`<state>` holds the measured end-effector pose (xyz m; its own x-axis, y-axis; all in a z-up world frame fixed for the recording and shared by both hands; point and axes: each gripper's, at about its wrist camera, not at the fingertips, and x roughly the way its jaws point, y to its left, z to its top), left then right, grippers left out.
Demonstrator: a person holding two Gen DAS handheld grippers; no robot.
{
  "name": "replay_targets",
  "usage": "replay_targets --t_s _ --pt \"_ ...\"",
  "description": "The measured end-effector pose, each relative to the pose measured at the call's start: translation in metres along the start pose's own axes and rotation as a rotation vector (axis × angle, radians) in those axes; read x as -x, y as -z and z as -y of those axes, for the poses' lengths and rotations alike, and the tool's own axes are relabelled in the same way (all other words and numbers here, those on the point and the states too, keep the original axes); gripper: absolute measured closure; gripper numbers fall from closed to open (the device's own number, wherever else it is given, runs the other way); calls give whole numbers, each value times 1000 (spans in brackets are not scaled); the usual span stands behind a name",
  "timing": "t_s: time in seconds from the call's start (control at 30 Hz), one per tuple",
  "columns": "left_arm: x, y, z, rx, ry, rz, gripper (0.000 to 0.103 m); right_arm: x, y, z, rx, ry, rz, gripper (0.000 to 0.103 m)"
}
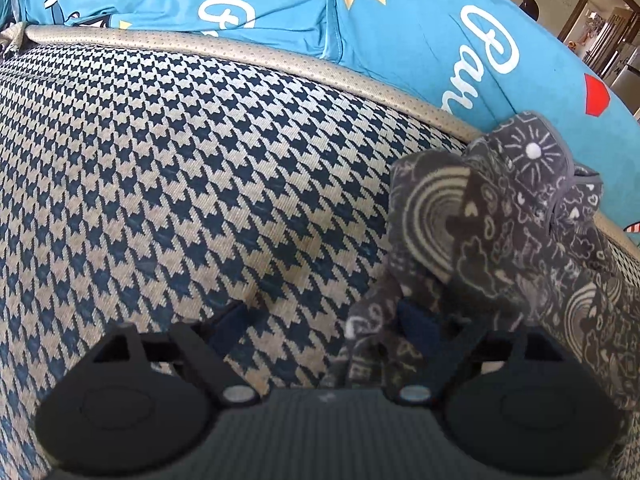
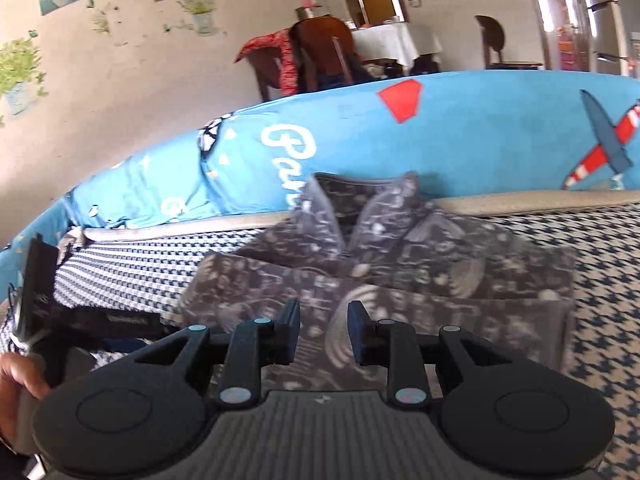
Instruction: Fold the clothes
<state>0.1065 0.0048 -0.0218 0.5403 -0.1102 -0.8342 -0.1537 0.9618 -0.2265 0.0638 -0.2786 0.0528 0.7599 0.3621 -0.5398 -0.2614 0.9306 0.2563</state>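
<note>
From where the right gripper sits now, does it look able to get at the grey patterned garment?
Probably yes. The right gripper is open, and the grey patterned garment lies on the houndstooth cover directly ahead of its fingers, with nothing between them.

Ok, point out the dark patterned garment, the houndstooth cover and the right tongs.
dark patterned garment (image 2: pixel 400 276), right wrist view, on its folded middle.
houndstooth cover (image 1: pixel 180 168), left wrist view, on a bare stretch.
right tongs (image 2: pixel 324 334), right wrist view, midway between the fingertips.

Your left has open houndstooth cushion (image 1: pixel 180 168); the blue backrest (image 1: pixel 420 32) blocks the far side, the gray garment (image 2: pixel 400 264) lies right.
</note>
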Motion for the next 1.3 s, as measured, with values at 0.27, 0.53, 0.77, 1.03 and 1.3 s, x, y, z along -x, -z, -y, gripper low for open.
replay_targets --t_s 0.27,0.53,0.77,1.03,1.3 --pt "2 17 9 -73 -29 36 13 -44 -15 -51 80 -133 3 77" --pt "3 23 9 -95 -17 47 12 -91 -26 -83 129 -189 2 77" --pt "3 27 11 -113 -14 61 11 -117 -35 -103 269 -217 23 76" --pt "4 31 12 -128 -8 67 10 -147 -32 -116 345 -255 -4 69" --pt "5 36 16 -138 -17 71 10 -164 -19 -123 461 -222 -77 67"
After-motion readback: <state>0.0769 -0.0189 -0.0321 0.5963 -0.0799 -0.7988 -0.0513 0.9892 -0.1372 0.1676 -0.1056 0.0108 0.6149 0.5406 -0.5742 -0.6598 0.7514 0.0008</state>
